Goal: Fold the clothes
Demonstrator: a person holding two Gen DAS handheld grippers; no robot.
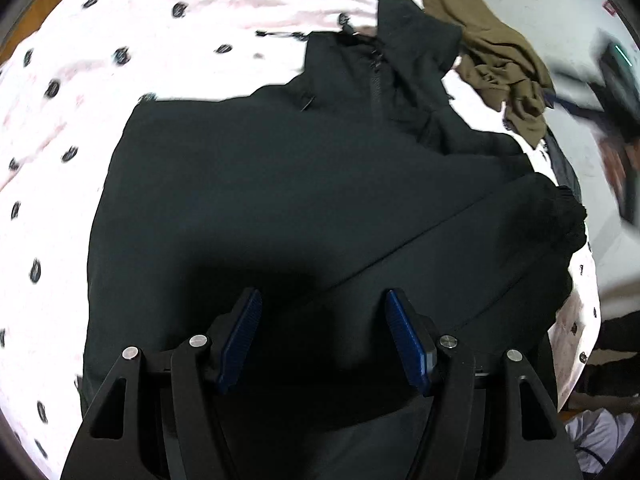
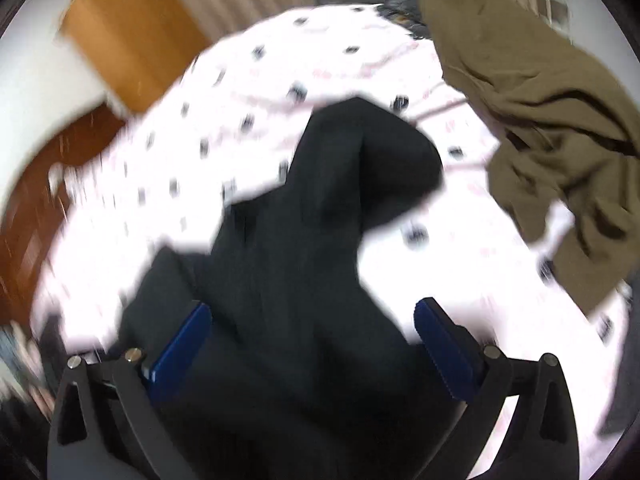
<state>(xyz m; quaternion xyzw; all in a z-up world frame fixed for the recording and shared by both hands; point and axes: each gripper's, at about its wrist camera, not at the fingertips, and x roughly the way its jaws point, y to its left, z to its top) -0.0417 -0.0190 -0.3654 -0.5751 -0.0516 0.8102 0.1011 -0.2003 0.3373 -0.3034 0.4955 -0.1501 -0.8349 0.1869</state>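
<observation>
Risk of a skewed fold: black jacket [image 1: 280,200] lies spread on the dotted sheet [image 1: 120,40], olive garment [image 1: 492,48] bunched far right could snag, left gripper [image 1: 322,300] and right gripper [image 2: 312,312] both released above it

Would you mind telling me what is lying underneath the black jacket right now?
The black jacket lies spread on a white sheet with dark spots, which shows all around it. An olive garment sits beside its collar. Whatever lies directly beneath the jacket is covered.

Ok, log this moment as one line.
left gripper open over black jacket | right gripper open | brown garment beside | bedsheet underneath
</observation>
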